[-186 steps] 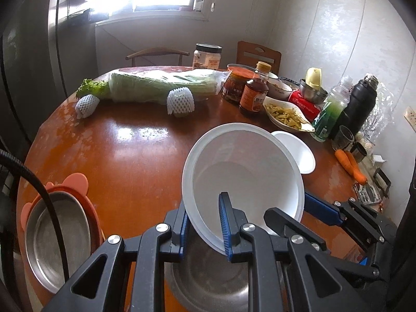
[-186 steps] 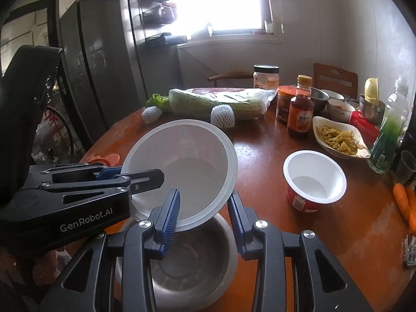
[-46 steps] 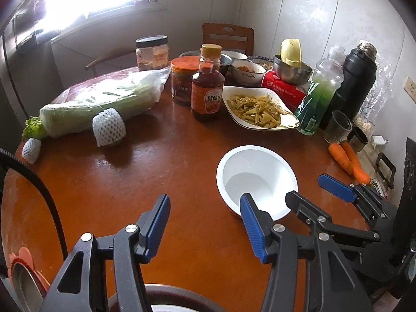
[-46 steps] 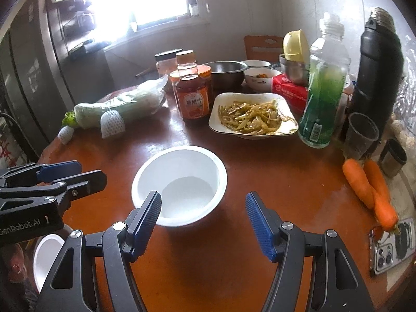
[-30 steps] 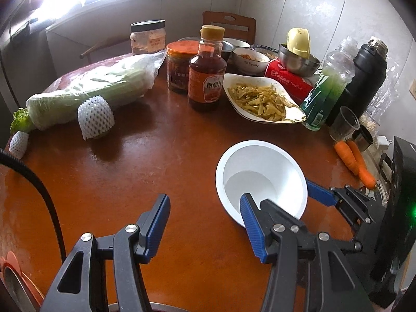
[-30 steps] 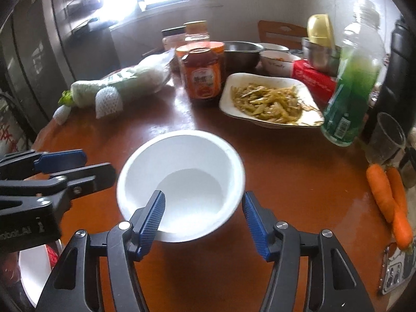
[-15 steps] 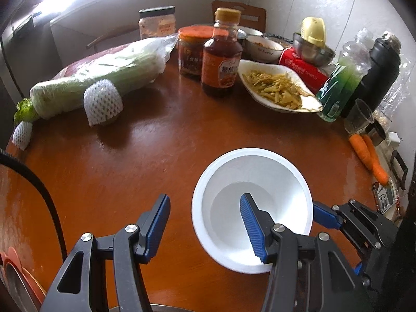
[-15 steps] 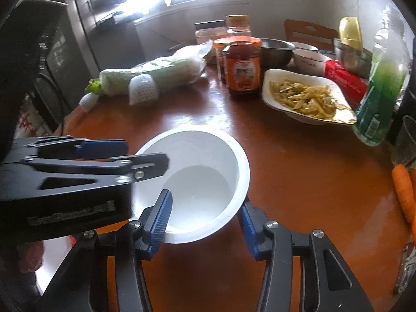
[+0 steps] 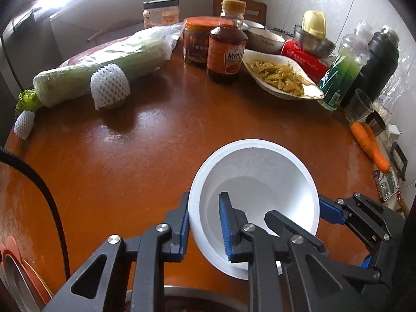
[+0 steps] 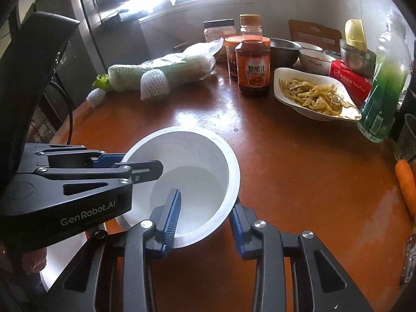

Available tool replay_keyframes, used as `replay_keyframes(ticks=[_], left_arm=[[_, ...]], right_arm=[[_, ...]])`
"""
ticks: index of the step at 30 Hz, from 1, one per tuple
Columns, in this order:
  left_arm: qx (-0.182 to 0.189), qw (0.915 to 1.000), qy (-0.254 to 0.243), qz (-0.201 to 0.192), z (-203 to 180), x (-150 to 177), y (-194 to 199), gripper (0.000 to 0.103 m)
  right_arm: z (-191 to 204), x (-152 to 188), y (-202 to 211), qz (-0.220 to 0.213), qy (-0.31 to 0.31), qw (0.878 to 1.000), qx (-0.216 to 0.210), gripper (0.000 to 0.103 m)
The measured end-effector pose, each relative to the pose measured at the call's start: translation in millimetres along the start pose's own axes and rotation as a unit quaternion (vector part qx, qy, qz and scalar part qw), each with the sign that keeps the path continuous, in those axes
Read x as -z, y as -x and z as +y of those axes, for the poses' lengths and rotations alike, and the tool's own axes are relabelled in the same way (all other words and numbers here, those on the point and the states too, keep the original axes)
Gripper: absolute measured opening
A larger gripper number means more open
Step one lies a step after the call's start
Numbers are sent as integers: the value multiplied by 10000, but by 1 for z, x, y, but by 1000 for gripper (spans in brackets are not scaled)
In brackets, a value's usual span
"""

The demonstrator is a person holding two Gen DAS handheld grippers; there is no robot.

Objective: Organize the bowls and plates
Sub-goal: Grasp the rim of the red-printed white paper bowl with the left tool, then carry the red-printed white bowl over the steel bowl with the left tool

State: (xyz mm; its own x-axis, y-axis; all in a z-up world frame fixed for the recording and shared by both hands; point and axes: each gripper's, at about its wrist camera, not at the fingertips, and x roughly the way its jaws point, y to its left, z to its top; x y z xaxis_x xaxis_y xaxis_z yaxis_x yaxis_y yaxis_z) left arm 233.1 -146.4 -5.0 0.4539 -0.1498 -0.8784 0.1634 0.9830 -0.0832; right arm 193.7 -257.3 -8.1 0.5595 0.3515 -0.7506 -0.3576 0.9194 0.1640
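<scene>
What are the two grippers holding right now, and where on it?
Both hold the white bowl by its rim: left gripper on the near-left wall, right gripper on the near edge.

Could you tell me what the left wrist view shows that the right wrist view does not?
Only the left wrist view shows the black thermos whole and the orange-rimmed metal dish at the table's near-left edge. Only the right wrist view shows the big steel bowl behind the sauce bottle. Both show the white bowl with its rim pinched by the left gripper and the right gripper, plus the dish of vegetables.
</scene>
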Motion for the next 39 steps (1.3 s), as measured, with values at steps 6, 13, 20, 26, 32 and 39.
replay_keyframes(ticks=[6, 13, 20, 26, 32, 39], left_arm=[[80, 9999, 64, -124, 5, 2, 14, 22], [29, 9993, 83, -351, 9, 5, 36, 22], [0, 9985, 117, -536, 16, 12, 57, 22], [-7, 9975, 179, -684, 22, 20, 76, 22], [-3, 9963, 222, -830, 28, 29, 94, 22], [-45, 9948, 262, -979, 37, 43, 114, 22]], right_arm=[[7, -4, 13, -139, 20, 9999, 24, 37], [21, -10, 28, -306, 134, 9994, 26, 37], [36, -12, 43, -456, 248, 9987, 26, 38], [49, -10, 55, -575, 366, 9977, 4, 38], [63, -8, 67, -679, 477, 9965, 11, 38], [82, -4, 83, -832, 625, 9946, -4, 38]])
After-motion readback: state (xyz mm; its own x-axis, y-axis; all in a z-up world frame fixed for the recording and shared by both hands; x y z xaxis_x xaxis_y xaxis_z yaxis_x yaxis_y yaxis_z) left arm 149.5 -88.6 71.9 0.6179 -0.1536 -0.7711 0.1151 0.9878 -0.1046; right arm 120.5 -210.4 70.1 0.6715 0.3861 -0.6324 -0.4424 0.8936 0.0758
